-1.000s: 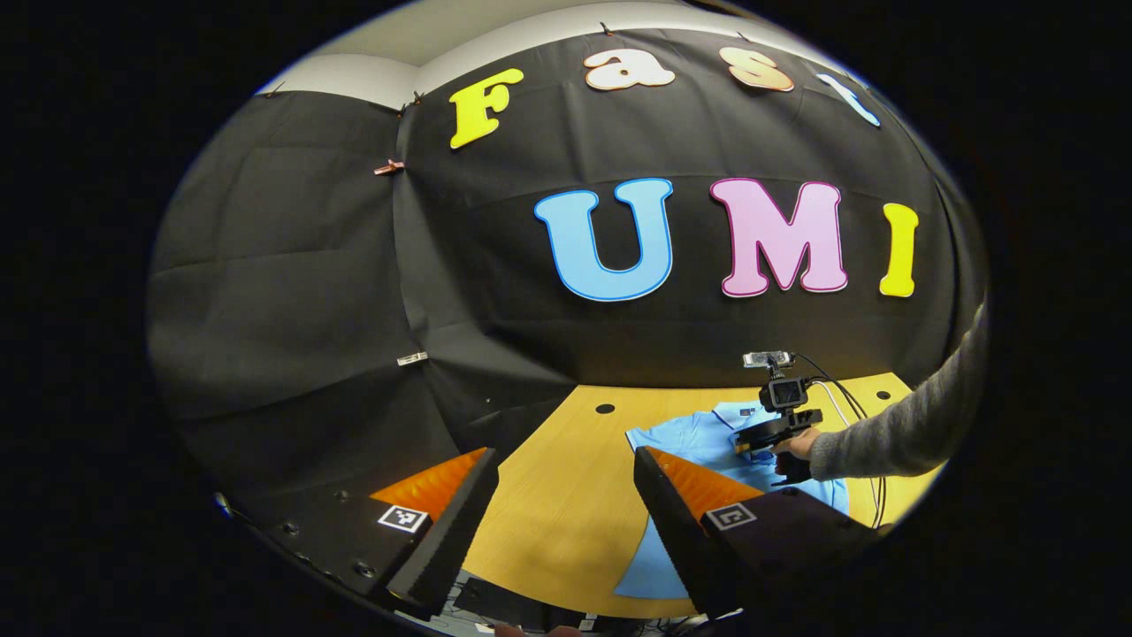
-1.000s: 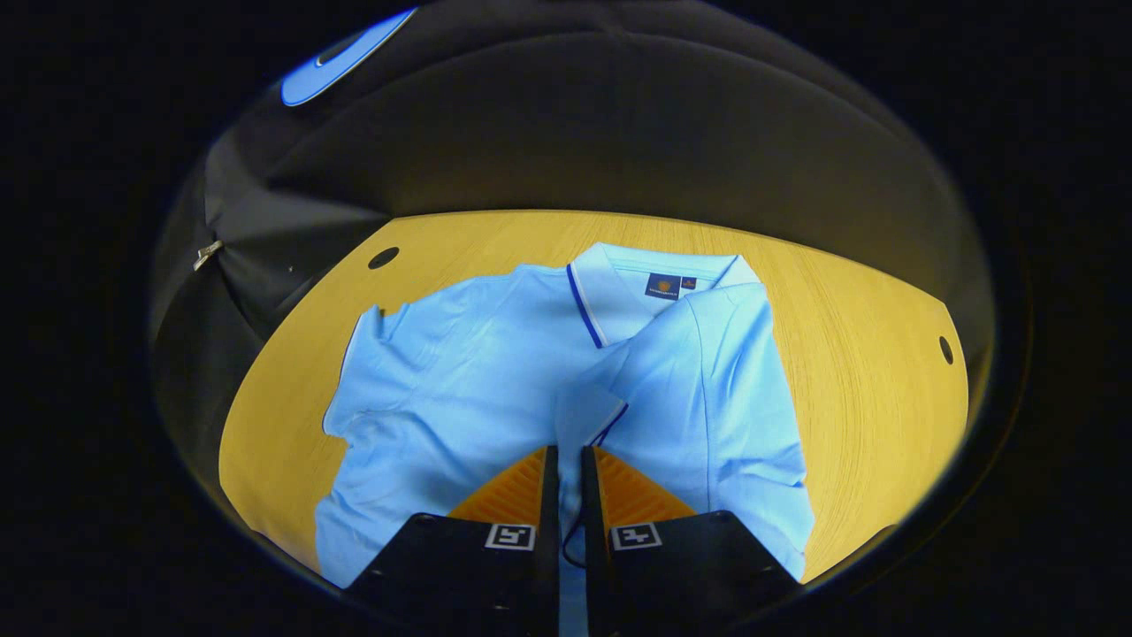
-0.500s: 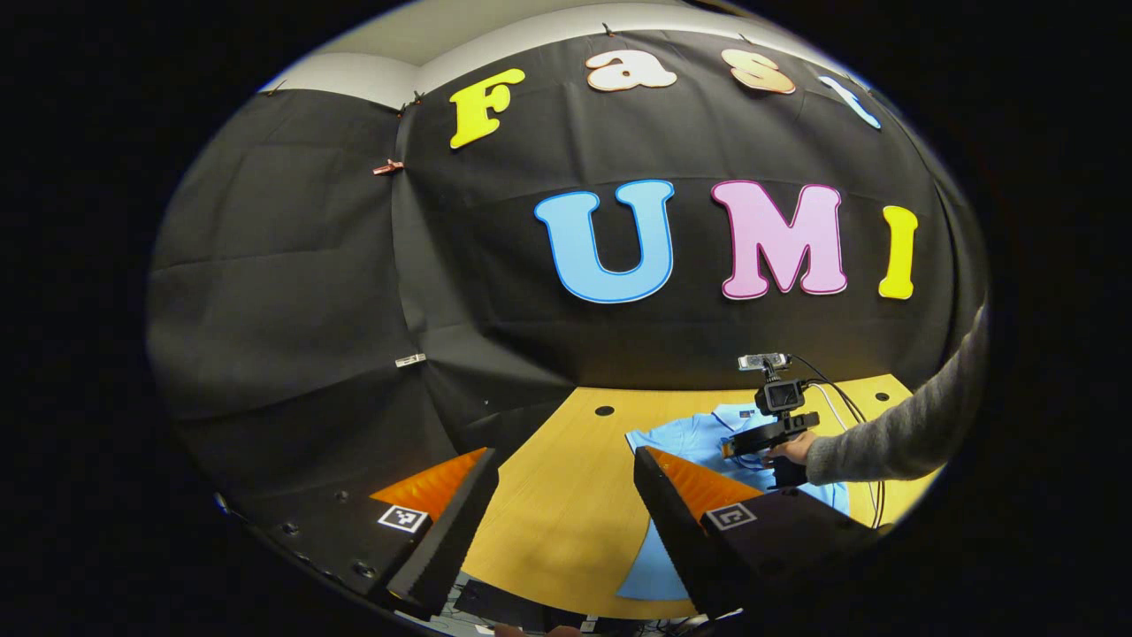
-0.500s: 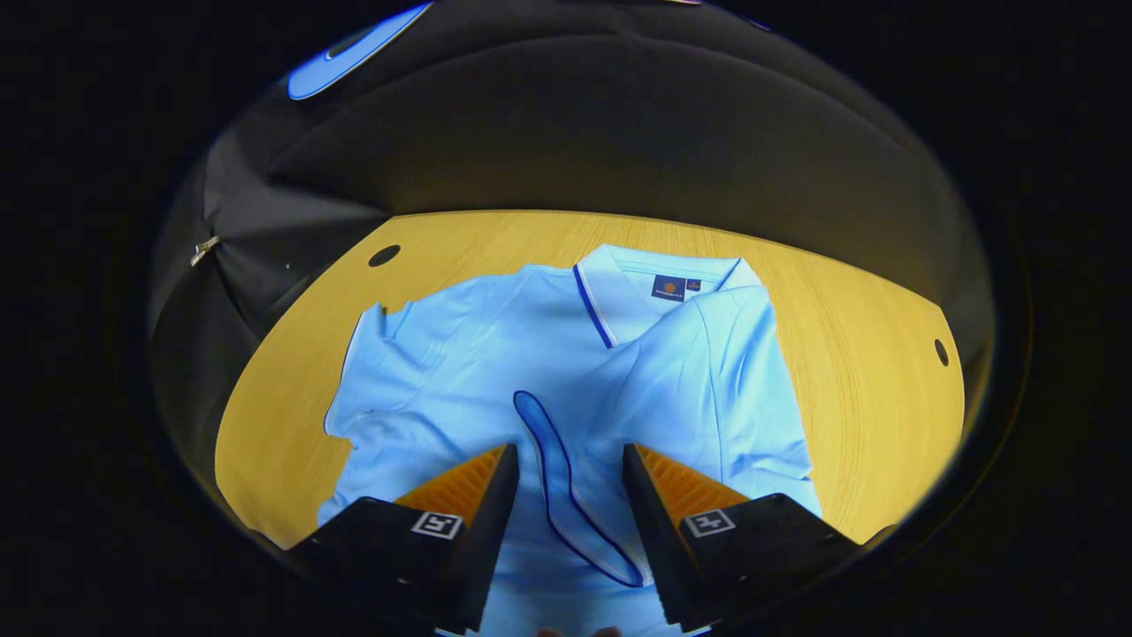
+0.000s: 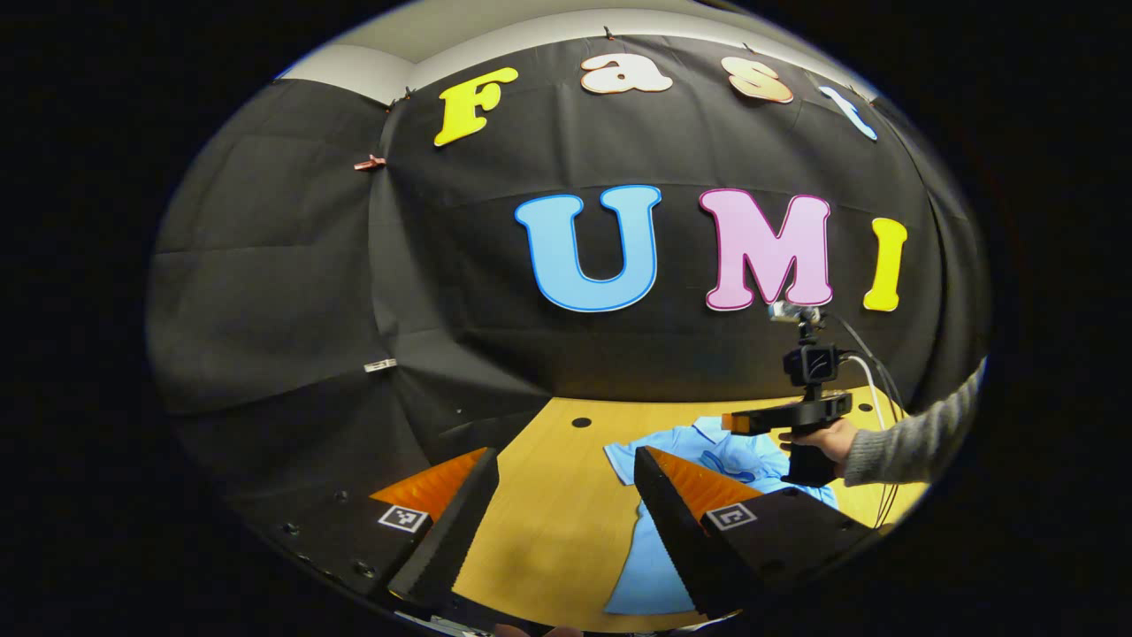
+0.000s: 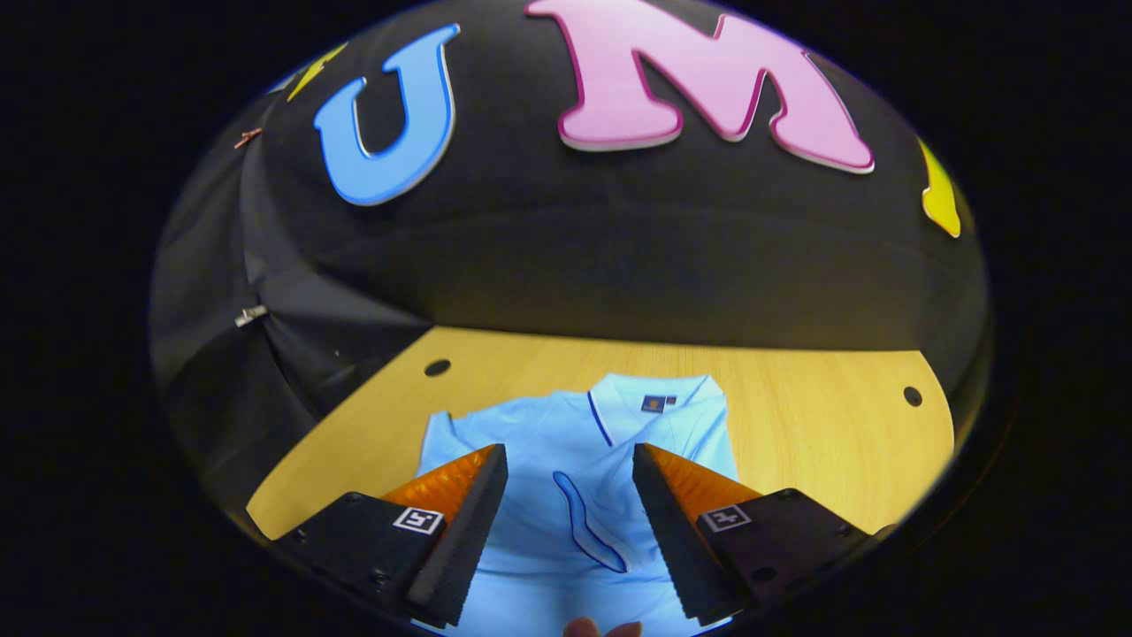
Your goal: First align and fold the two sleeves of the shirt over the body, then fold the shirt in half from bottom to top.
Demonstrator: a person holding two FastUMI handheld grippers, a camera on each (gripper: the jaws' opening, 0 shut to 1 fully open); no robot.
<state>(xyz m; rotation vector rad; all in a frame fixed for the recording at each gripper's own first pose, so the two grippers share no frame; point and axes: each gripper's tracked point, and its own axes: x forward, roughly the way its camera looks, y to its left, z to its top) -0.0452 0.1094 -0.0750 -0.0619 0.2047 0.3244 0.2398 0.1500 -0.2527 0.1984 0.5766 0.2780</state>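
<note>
A light blue polo shirt (image 6: 566, 460) lies flat on the wooden table (image 6: 822, 442), collar toward the booth wall. Its right sleeve (image 6: 588, 531), edged with a dark blue line, lies folded across the body. The left sleeve (image 6: 442, 438) sticks out to the left. My right gripper (image 6: 566, 522) hovers open above the shirt's middle, nothing between its fingers. My left gripper (image 5: 566, 522) stands open over bare table left of the shirt (image 5: 699, 456). The left gripper view also has the right gripper (image 5: 787, 416) held by a hand in a grey sleeve (image 5: 911, 438), raised above the shirt.
Round holes mark the table's far corners (image 6: 437, 366) (image 6: 912, 395). The black cloth wall stands close behind the table. A cable (image 5: 875, 389) trails from the right gripper. The table's near edge runs just under my left gripper.
My right gripper opened and let go of the right sleeve, which now lies over the body, then rose and drew back from the shirt. My left gripper shifted only slightly.
</note>
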